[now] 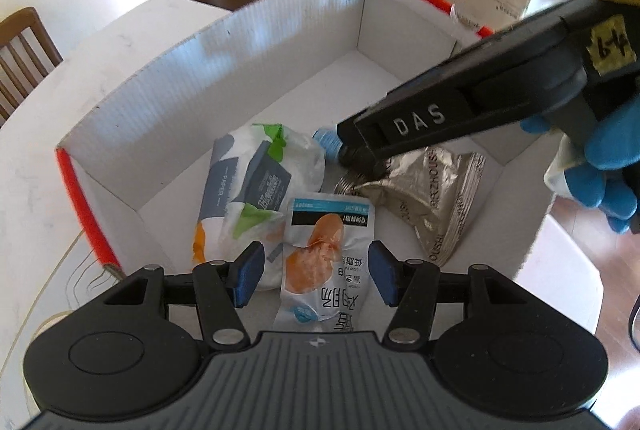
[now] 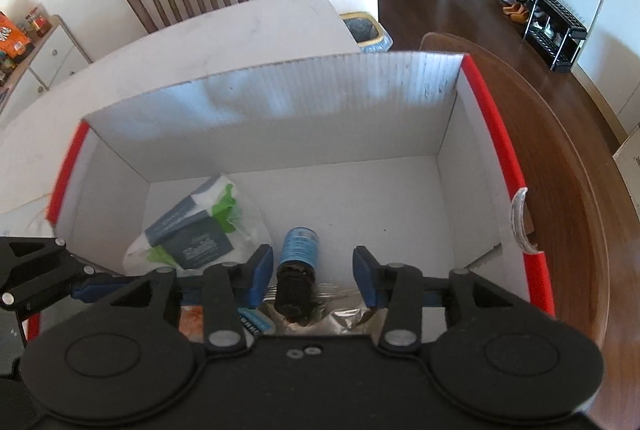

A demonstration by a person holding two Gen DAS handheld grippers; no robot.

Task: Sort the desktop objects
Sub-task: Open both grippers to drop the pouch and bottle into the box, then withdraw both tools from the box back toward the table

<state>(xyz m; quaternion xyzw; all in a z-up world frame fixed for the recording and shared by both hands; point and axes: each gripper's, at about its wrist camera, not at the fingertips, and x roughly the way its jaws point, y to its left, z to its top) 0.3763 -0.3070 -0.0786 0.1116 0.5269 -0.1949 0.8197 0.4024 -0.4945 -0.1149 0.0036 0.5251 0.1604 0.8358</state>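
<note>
The little bottle (image 2: 298,262) lies in the white box (image 2: 304,97), between my right tool's (image 2: 313,276) wide-apart pads, so it's let go. My left tool (image 1: 316,274) hangs open above the snack bag (image 1: 324,254).

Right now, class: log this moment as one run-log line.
left claw: open, over snack pouch | right claw: open, around small bottle | all inside white box
</note>
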